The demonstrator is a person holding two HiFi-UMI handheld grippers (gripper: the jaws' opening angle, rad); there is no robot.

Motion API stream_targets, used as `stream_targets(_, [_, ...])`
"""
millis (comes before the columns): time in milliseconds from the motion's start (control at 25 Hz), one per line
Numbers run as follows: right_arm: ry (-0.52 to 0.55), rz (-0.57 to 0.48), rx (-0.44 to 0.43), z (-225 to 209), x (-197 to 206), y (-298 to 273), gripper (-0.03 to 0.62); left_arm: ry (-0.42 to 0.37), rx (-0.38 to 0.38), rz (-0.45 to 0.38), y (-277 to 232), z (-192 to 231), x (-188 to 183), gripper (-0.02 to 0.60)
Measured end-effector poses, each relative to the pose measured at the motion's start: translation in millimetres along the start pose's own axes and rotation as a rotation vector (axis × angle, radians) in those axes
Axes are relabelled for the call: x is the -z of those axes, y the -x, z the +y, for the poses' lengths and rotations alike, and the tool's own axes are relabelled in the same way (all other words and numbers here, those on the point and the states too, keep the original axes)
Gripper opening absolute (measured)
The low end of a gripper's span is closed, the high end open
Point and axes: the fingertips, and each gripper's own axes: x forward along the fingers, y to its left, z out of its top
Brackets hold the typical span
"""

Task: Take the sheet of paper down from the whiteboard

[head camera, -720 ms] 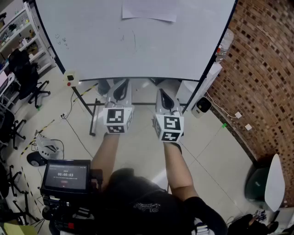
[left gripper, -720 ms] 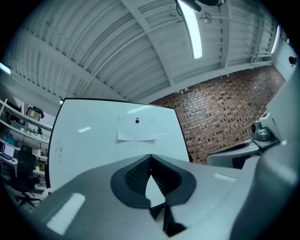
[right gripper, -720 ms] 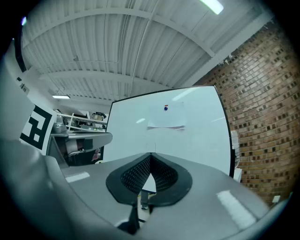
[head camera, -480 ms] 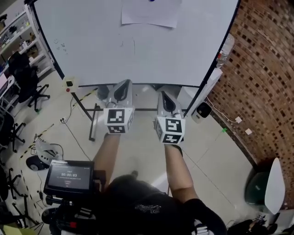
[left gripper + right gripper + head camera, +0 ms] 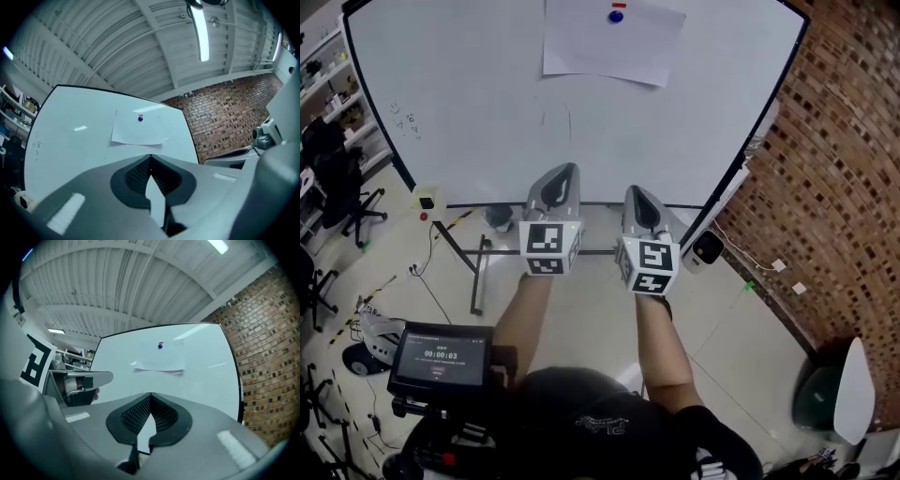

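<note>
A white sheet of paper [image 5: 612,42] hangs high on the whiteboard [image 5: 487,103], pinned near its top edge by a blue magnet [image 5: 616,15]. My left gripper [image 5: 564,175] and right gripper [image 5: 637,196] are side by side in front of the board's lower edge, well below the sheet. Both point at the board, shut with nothing between the jaws. In the left gripper view the paper [image 5: 138,129] and its magnet [image 5: 140,118] lie straight beyond the left gripper [image 5: 150,157]. The right gripper view shows the paper [image 5: 159,358] above the right gripper [image 5: 150,395].
A brick wall [image 5: 853,141] runs along the right of the board. The board's black stand legs [image 5: 478,272] spread on the floor below. Office chairs [image 5: 333,178] stand at the left, a small screen [image 5: 441,356] at my lower left, a white chair [image 5: 853,389] at the lower right.
The head view has tilted upward, so more of the paper and its blue magnet have come into sight. Both grippers stay shut, side by side, slightly higher against the board.
</note>
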Motion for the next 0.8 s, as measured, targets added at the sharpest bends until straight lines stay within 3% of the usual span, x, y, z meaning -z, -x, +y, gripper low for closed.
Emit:
stream_targets(320, [-0.012,0.010,0.040,-17,0,-60,0.012,-0.010,0.039,0.011,-54,20,12,0.002])
stream_targets(520, [-0.015,-0.001,0.025,-26,-3,-87,0.012,-0.073,0.037,-0.019,-87,25,-1,0.002])
stream_targets(800, [-0.038,-0.044,-0.020,-57,1,-127,0.012,-0.200,-0.026,-0.052,-131,31,-17,0.002])
